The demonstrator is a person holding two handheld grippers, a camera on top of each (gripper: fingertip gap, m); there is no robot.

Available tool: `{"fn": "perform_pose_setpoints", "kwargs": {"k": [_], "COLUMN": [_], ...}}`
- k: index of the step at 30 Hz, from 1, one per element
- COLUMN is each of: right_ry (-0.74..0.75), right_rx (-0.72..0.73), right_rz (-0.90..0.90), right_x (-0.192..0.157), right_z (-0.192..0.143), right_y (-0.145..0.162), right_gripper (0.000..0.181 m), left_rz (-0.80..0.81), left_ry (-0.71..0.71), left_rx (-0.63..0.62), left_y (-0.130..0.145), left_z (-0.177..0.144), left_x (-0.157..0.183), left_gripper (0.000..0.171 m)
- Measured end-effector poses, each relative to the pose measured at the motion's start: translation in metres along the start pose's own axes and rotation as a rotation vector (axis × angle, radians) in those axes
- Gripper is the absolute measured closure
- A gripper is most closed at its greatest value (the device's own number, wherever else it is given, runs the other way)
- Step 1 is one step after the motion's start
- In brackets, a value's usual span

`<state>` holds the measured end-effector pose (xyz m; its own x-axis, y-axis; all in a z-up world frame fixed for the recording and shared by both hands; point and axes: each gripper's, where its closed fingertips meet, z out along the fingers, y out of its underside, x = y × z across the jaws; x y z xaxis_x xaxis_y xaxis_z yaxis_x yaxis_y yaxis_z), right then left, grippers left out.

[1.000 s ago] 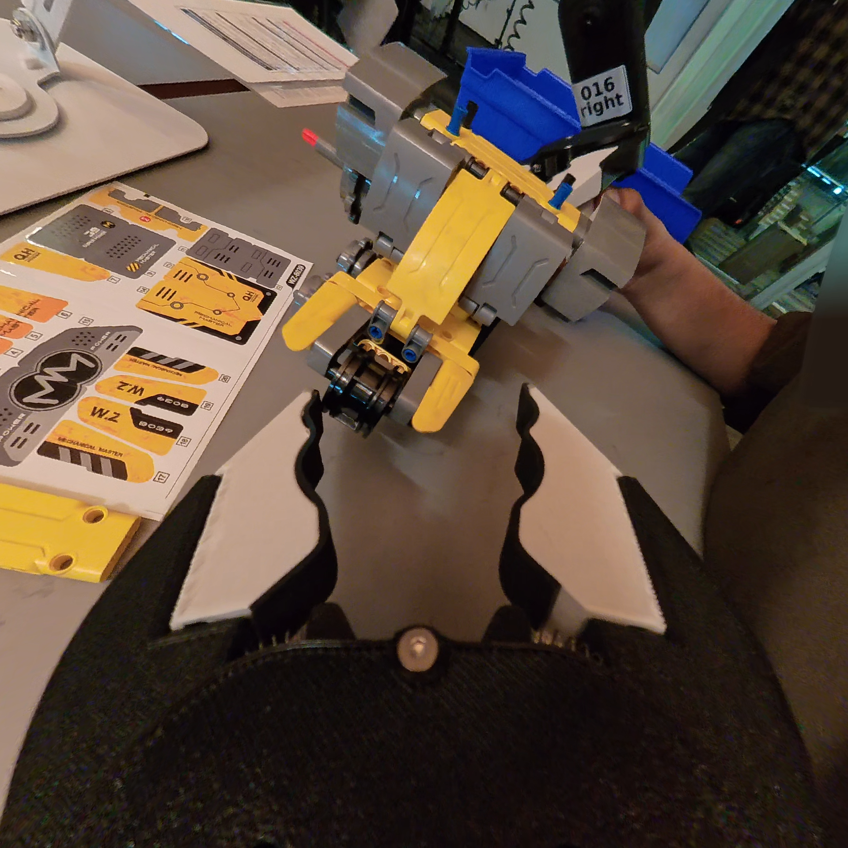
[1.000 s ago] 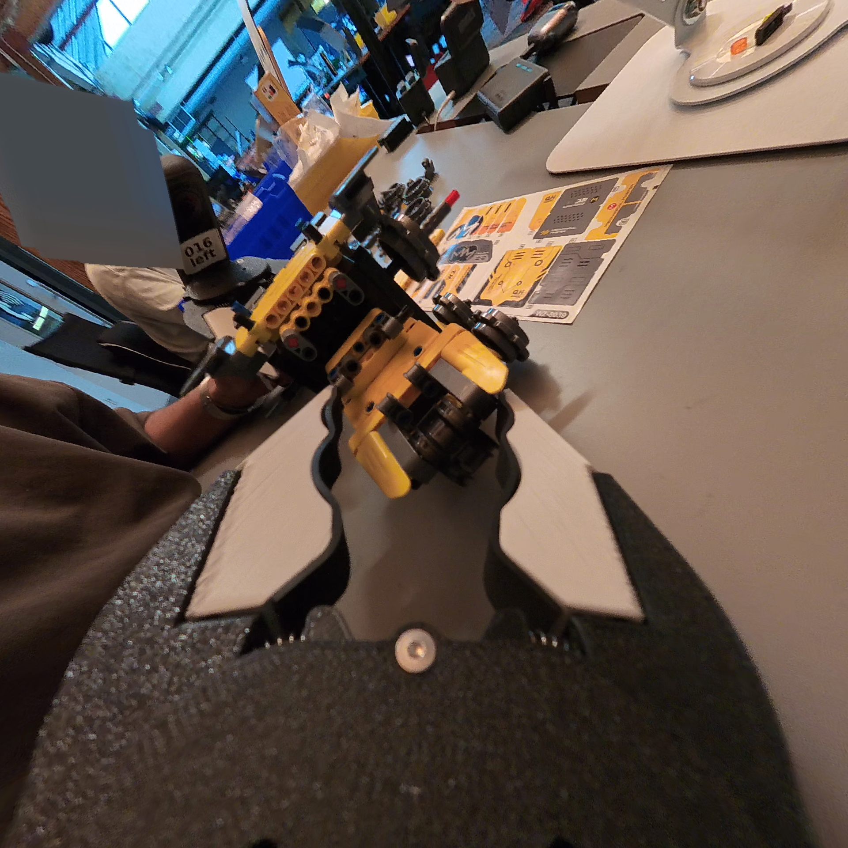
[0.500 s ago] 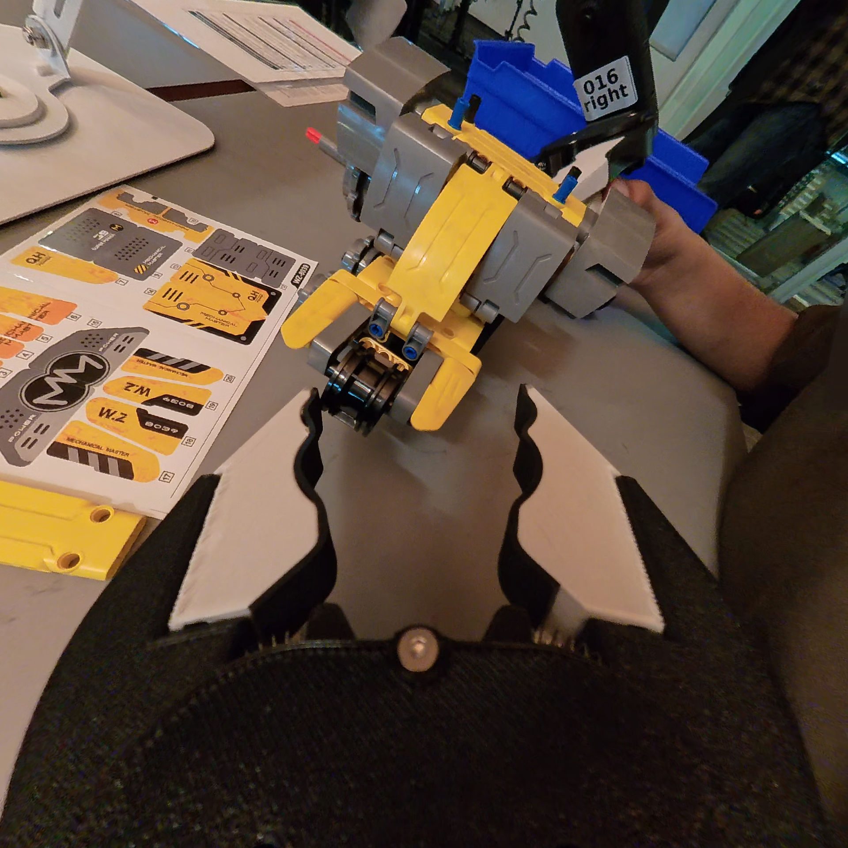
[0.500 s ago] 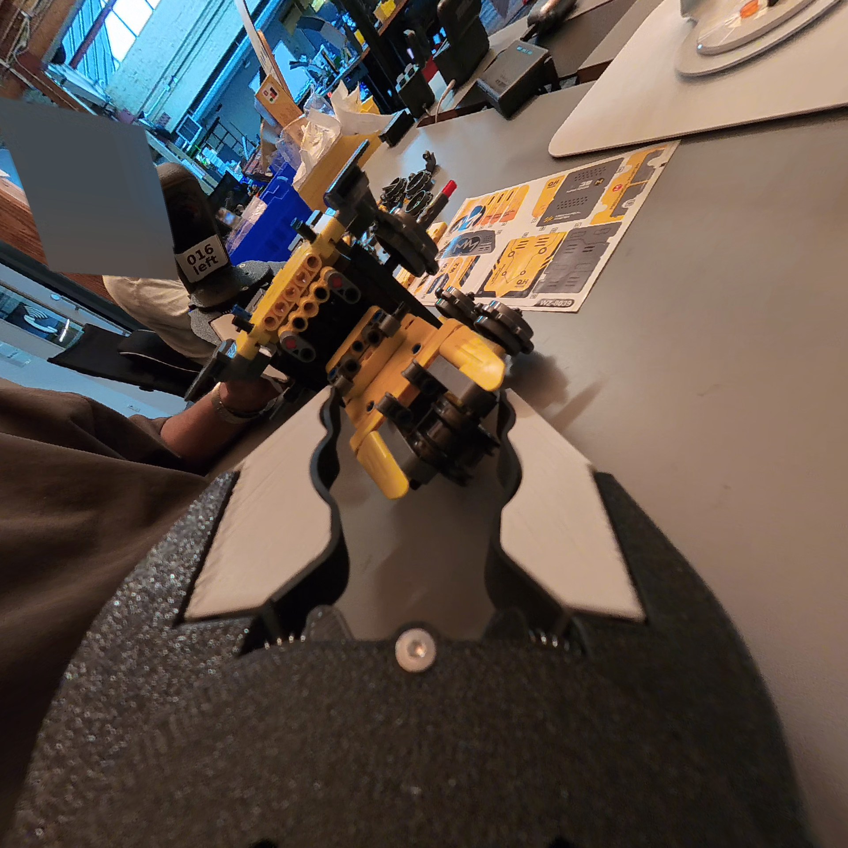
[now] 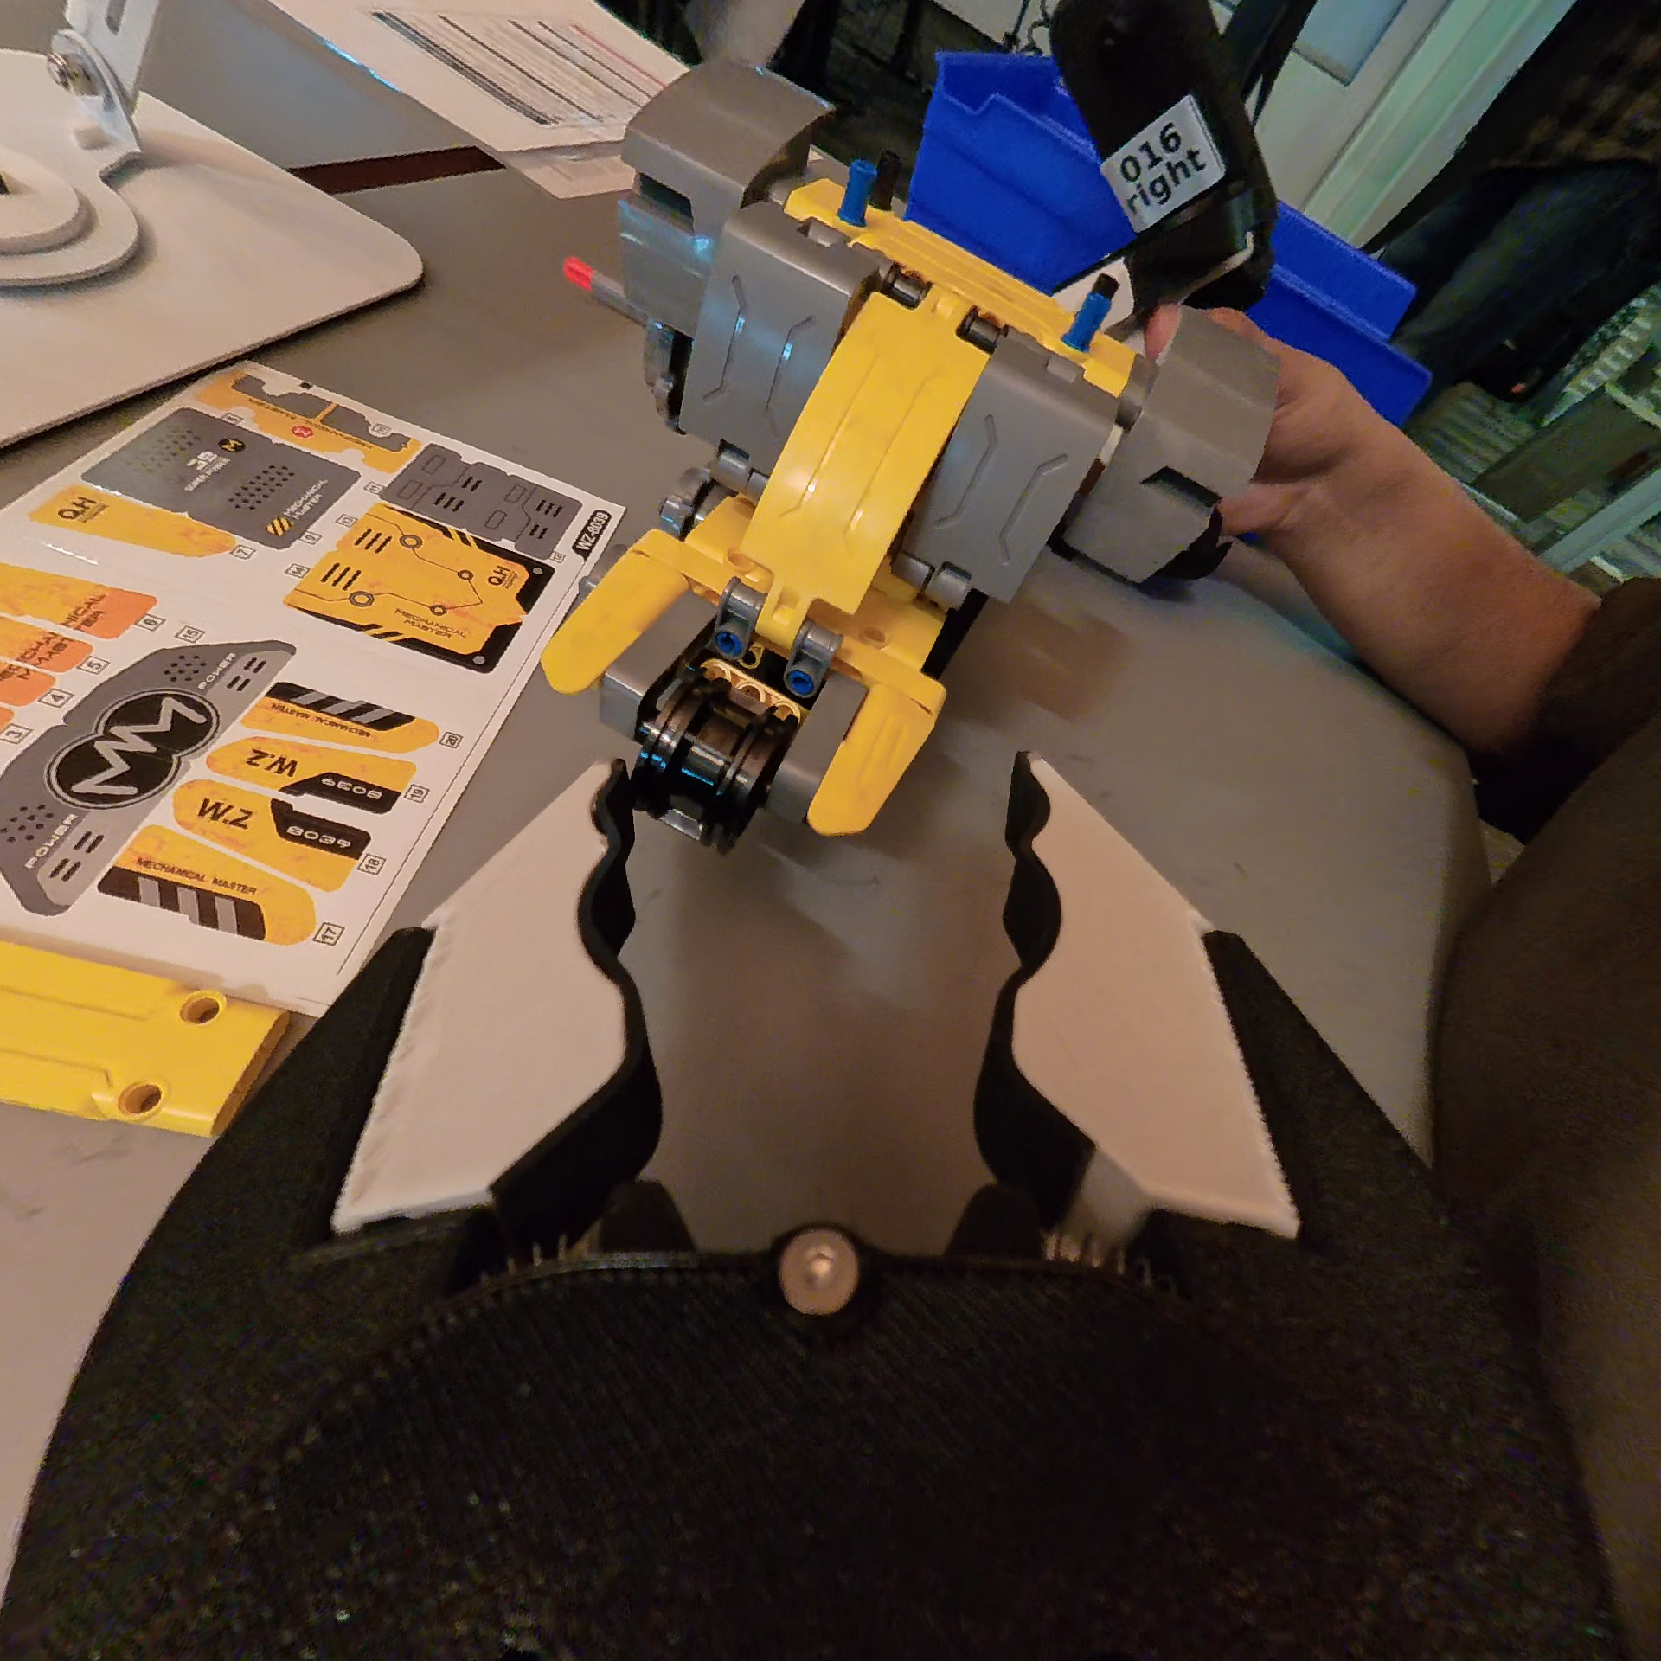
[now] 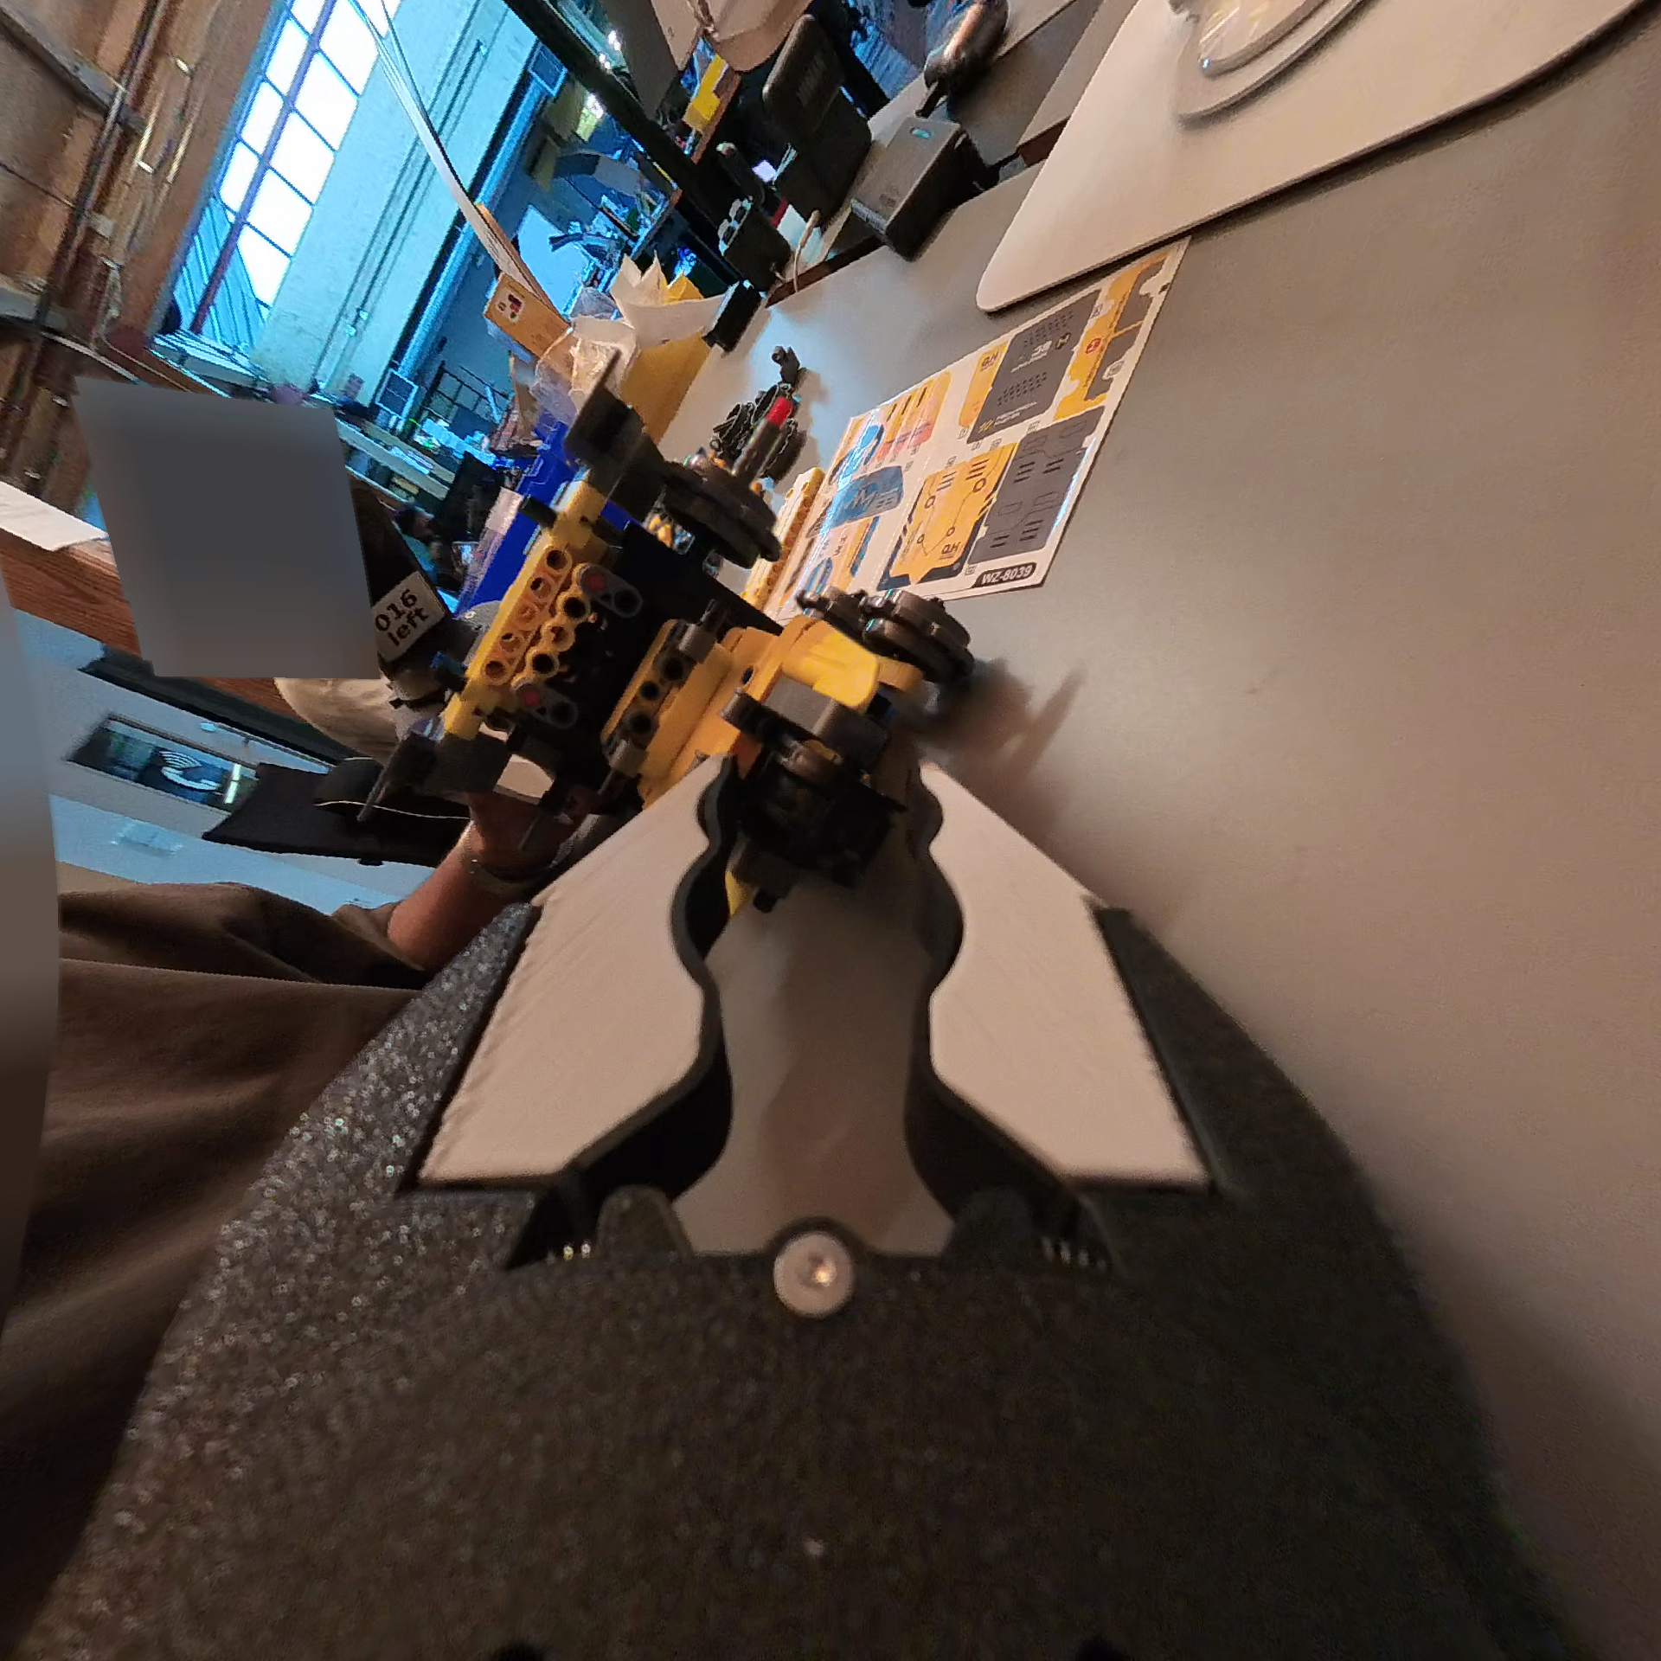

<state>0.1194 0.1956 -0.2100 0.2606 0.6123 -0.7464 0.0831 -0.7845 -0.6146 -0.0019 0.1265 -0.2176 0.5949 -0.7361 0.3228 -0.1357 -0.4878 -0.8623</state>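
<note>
A yellow and grey brick vehicle model [image 5: 863, 467] is held tilted above the grey table [image 5: 809, 989]. My left gripper [image 5: 818, 782] is open. Its left fingertip [image 5: 611, 791] is right beside the model's black wheel end [image 5: 710, 764]. My right gripper [image 6: 818, 791] is shut on the model's other end, a black and yellow block [image 6: 809, 719]. In the left wrist view the right gripper's black body [image 5: 1168, 162] shows behind the model, with a hand [image 5: 1303, 449] beside it. The left gripper's black body [image 6: 404, 611] shows beyond the model in the right wrist view.
A sticker sheet [image 5: 270, 647] lies left of the model, also in the right wrist view [image 6: 989, 476]. A flat yellow panel [image 5: 108, 1034] lies at its near edge. A white stand base [image 5: 225, 252], papers [image 5: 503, 63] and blue bins [image 5: 1016, 198] sit behind. The table's edge [image 5: 1438, 944] runs at right. The grippers' ends are close to 15 centimeters from one another.
My right gripper's fingers have closed in on the model's end. The model has tipped a little. My left gripper stays open, with the model's wheel end now slightly closer.
</note>
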Motion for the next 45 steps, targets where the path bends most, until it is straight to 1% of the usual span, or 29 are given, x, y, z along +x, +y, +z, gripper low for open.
{"fn": "perform_pose_setpoints", "kwargs": {"k": [3,5,7,8,15,19,22,28,34,40,45], "right_ry": [-0.013,-0.013,-0.006,-0.001,-0.002,0.004,0.017,-0.003,0.016,0.025,0.03], "right_rx": [-0.004,-0.008,-0.014,-0.017,-0.035,-0.088,-0.128,-0.198,-0.238,-0.206,-0.195], "right_rz": [0.018,0.018,0.01,0.005,0.015,-0.019,-0.056,-0.056,-0.108,-0.111,-0.112], "right_x": [-0.001,-0.001,-0.001,-0.001,-0.002,-0.006,-0.008,-0.013,-0.017,-0.015,-0.014], "right_z": [0.0,0.0,0.0,0.0,-0.001,-0.005,-0.009,-0.02,-0.024,-0.023,-0.024], "right_y": [0.001,0.001,0.002,0.002,0.004,0.01,0.016,0.028,0.034,0.029,0.027], "right_gripper": [0.146,0.146,0.146,0.146,0.146,0.146,0.146,0.146,0.146,0.147,0.142], "left_rz": [-0.001,-0.005,-0.012,-0.013,-0.017,-0.019,-0.008,0.064,0.057,0.021,0.009], "left_ry": [-0.007,-0.024,-0.062,-0.065,-0.054,-0.029,-0.016,-0.012,0.036,0.07,0.072], "left_rx": [0.0,-0.002,-0.002,-0.003,-0.002,-0.007,-0.024,-0.087,-0.123,-0.078,-0.043], "left_y": [0.0,0.0,0.0,0.0,0.0,0.001,0.003,0.009,0.012,0.005,-0.001], "left_z": [0.0,0.0,0.0,0.001,0.0,0.0,0.001,0.003,0.002,0.0,-0.003], "left_x": [-0.001,-0.004,-0.009,-0.01,-0.009,-0.006,0.0,0.011,0.019,0.021,0.02], "left_gripper": [0.092,0.097,0.11,0.11,0.111,0.111,0.111,0.111,0.111,0.109,0.103]}}
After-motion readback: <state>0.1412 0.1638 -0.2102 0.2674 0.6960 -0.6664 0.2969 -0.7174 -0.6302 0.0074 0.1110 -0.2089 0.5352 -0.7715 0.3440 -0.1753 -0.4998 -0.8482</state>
